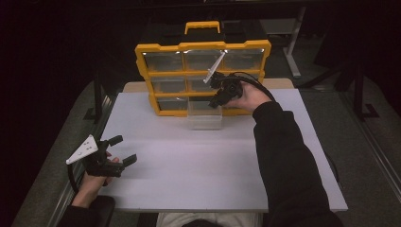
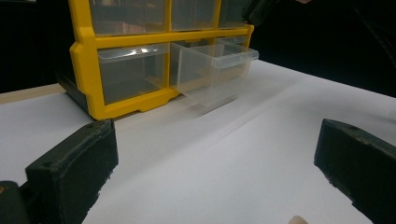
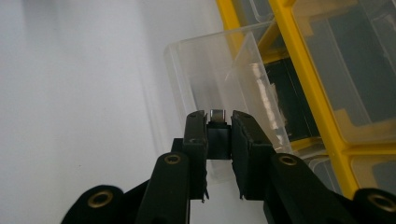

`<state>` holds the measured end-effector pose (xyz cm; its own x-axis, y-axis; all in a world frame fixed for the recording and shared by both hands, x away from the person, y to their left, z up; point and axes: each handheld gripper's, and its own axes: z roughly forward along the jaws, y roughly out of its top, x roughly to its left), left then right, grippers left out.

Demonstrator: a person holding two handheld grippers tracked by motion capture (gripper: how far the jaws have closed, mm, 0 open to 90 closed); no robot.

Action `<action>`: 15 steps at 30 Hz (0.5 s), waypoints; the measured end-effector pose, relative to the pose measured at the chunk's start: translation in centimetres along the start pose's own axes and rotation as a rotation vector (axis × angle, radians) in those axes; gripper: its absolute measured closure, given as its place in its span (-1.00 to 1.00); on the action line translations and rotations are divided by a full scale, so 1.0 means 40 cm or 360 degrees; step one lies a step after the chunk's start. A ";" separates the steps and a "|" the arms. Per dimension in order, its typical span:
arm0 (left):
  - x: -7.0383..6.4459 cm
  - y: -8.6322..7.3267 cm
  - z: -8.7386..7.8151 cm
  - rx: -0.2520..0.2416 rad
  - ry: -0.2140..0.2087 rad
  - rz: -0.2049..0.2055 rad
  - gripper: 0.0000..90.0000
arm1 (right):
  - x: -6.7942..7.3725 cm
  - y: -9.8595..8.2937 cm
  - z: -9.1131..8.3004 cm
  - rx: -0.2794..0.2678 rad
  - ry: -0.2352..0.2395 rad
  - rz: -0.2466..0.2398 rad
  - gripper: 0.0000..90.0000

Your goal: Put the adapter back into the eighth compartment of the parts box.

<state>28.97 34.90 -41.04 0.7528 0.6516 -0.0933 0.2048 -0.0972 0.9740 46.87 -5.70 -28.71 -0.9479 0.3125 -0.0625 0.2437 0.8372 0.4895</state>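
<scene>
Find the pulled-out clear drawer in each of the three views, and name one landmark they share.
High view: the clear drawer sits at centre, jutting from the bottom row onto the white table.
Left gripper view: upper middle, right of the yellow corner.
Right gripper view: upper centre, just beyond the right gripper, which is shut on a small metal piece.
Shared landmark: the yellow organizer frame.

The high view is looking down from behind both grippers, while each gripper view is peering closely past its jaws, all sharing the pulled-out clear drawer [image 1: 204, 115] [image 2: 215, 70] [image 3: 224, 79].
</scene>
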 end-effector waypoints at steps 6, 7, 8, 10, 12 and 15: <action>-0.001 -0.001 0.002 0.0007 -0.0003 0.0009 -1.00 | -0.006 0.003 0.017 0.0011 -0.0010 0.0003 0.67; -0.001 -0.001 0.002 0.0007 -0.0003 0.0008 -1.00 | -0.007 0.004 0.021 0.0013 -0.0008 0.0001 0.67; -0.001 -0.001 0.002 0.0007 -0.0003 0.0008 -1.00 | -0.007 0.004 0.025 0.0013 -0.0006 0.0004 0.67; -0.001 -0.001 0.001 0.0008 -0.0004 0.0009 -1.00 | -0.009 0.006 0.032 0.0022 -0.0001 -0.0006 0.67; -0.001 -0.001 0.002 0.0009 -0.0005 0.0009 -1.00 | -0.008 0.007 0.035 0.0026 0.0000 0.0002 0.67; -0.002 -0.001 0.001 0.0010 -0.0007 0.0010 -1.00 | -0.009 0.011 0.054 0.0051 0.0010 -0.0002 0.67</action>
<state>28.94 34.81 -41.07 0.7567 0.6478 -0.0881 0.2042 -0.1061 0.9732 47.76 -4.48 -30.35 -0.9495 0.3085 -0.0577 0.2487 0.8517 0.4612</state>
